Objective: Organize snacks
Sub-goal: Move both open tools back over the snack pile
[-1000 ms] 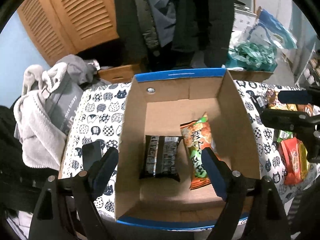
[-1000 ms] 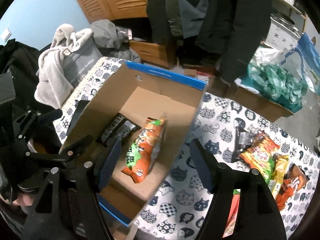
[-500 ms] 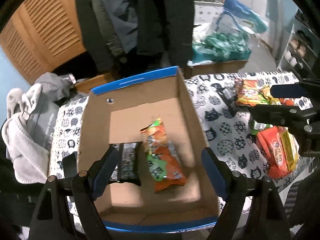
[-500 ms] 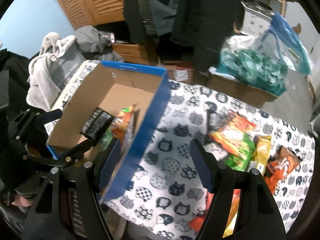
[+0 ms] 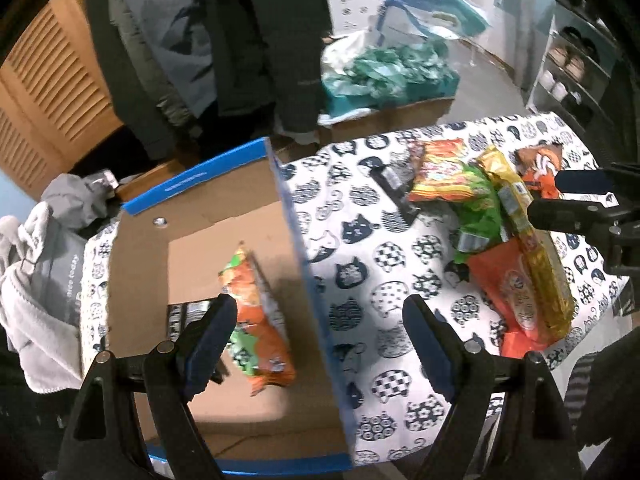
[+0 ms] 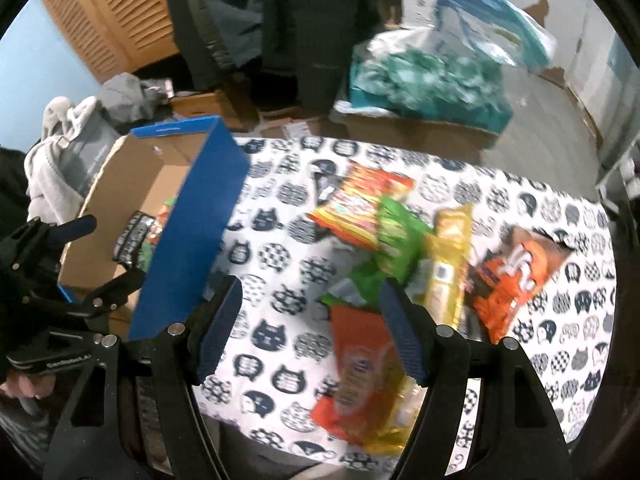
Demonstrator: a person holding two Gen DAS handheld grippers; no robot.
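Note:
A cardboard box with blue edges point(image 5: 304, 264) point(image 6: 188, 236) sits on the left of the cat-print tablecloth point(image 5: 360, 240) point(image 6: 280, 264). In it lie an orange-green snack bag point(image 5: 256, 316) and a black snack pack point(image 5: 180, 316). A pile of snack packets point(image 5: 496, 232) point(image 6: 400, 248) lies on the cloth at the right. My left gripper point(image 5: 316, 344) is open and empty above the box's right wall. My right gripper point(image 6: 312, 336) is open and empty above an orange packet point(image 6: 360, 376) at the near side of the pile.
A grey towel and bag point(image 5: 36, 280) sit left of the box. Hanging dark coats point(image 6: 312, 20), a louvred wooden door point(image 6: 108, 12) and a teal bag on a carton point(image 6: 428, 80) stand behind the table. The table's front edge is close below the grippers.
Both grippers have swung right, from over the box toward the snack pile. The right gripper now hangs over the packets. Both stayed open and empty.

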